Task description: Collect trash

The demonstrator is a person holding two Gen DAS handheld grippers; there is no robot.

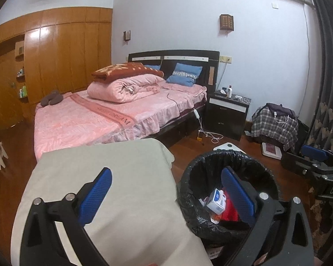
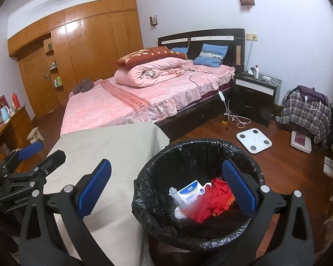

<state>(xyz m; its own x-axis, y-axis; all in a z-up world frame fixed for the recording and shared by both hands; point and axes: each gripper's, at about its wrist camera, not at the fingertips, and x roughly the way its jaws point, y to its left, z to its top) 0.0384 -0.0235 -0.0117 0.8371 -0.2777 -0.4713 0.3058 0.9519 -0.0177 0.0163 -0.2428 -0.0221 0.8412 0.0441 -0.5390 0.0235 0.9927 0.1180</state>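
Hovering over black-lined bin — white-blue carton, red wrapper inside — both tools spread wide, empty.

The pink bedspread carries a woven band of letters, seen upside down — "SWEETDREAM" reads in the right wrist view, only its tail end in the left. The right gripper's black body shows white letters "DAS", cut off at the frame edge. The left gripper's clamp bears small white lettering — too blurred to read. The blue-and-white carton in the bin has print, illegible.
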